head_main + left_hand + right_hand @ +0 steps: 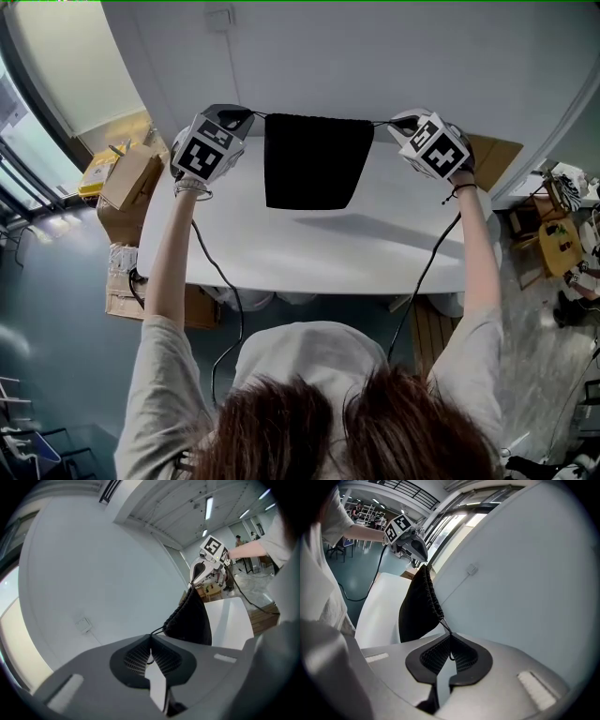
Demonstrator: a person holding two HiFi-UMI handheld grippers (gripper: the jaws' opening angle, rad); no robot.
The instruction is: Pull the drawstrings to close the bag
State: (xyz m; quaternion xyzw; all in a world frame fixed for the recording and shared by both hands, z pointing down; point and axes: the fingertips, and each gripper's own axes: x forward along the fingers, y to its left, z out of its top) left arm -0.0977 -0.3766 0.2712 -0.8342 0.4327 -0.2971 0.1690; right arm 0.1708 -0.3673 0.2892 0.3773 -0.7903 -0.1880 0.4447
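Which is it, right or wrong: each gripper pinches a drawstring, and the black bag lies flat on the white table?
Partly wrong: the black bag does not lie flat; it hangs by its drawstrings between the left gripper and the right gripper, over the white table. The head view shows it.

Both arms reach forward, near straight and spread wide apart, left arm (172, 253) and right arm (480, 253) at about the same height. Left gripper (246, 114) and right gripper (398, 122) point inward toward each other, marker cubes facing up. Jaws of each are pressed together, left nipping a drawstring (157, 631), right nipping the other drawstring (444, 624).
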